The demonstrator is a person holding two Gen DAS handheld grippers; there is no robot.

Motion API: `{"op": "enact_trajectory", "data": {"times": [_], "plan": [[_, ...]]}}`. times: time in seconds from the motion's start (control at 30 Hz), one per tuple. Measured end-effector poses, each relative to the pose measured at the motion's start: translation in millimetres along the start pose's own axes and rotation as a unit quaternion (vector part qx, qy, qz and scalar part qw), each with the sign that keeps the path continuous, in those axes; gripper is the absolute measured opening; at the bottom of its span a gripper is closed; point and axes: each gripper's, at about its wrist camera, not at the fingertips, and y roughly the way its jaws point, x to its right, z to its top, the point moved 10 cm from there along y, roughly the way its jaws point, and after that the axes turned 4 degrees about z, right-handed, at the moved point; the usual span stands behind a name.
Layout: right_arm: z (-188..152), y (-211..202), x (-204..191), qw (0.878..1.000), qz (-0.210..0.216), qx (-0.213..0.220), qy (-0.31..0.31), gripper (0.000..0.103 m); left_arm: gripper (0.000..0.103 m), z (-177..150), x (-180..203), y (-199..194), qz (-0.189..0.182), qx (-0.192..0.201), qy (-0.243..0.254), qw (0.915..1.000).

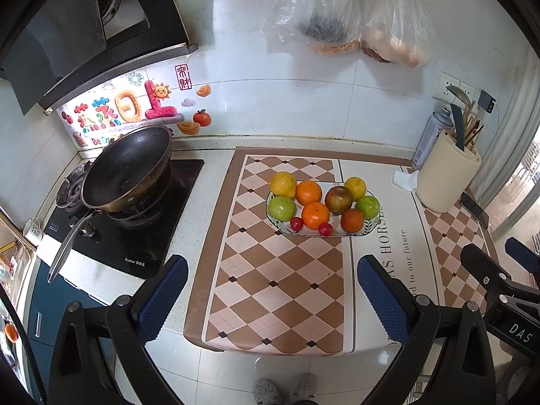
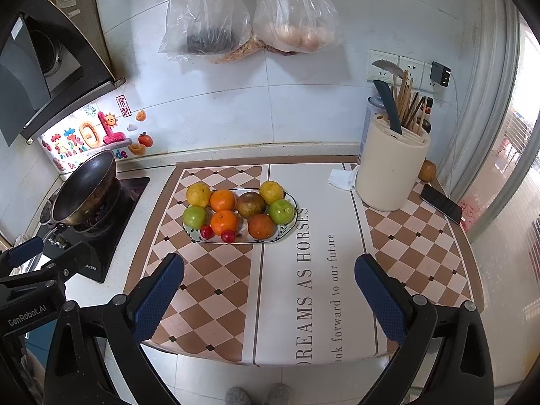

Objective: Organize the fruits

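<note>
A patterned oval plate point(image 1: 366, 231) point(image 2: 287, 231) sits on the checkered mat and holds several fruits: oranges point(image 1: 315, 215) point(image 2: 224, 221), green apples point(image 1: 281, 208) point(image 2: 281, 211), yellow citrus point(image 1: 282, 184) point(image 2: 198, 194), a brownish fruit point(image 1: 338, 199) point(image 2: 250, 205) and two small red fruits point(image 1: 296, 223) point(image 2: 228, 236). My left gripper point(image 1: 271, 266) is open and empty, held back from the plate near the counter's front edge. My right gripper point(image 2: 270, 266) is open and empty, also short of the plate. One more orange fruit point(image 2: 427, 170) lies behind the utensil holder.
A black wok point(image 1: 128, 168) point(image 2: 86, 192) stands on the stove at left. A cream utensil holder point(image 1: 447, 179) point(image 2: 391, 168) stands at right with a tissue point(image 2: 342, 179), a spray can point(image 1: 432, 135) and a phone point(image 2: 440, 202). Plastic bags point(image 2: 249, 10) hang on the wall.
</note>
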Motion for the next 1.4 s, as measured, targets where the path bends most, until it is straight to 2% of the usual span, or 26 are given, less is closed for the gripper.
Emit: {"op": "enact_trajectory", "data": {"times": [0.67,1.4], "plan": [[-10.5,-7.8,0.5,1.0,0.003,-0.005,-0.01,0.103,0.103,-14.0,2.9,-5.7,0.0,-0.006,-0.001,1.0],[-11.5,-14.2,-2.6,1.0,0.007,-0.003,-0.015,0.103,0.103,-8.5,2.5,-12.0,-0.002,0.002,-0.002,1.0]]}}
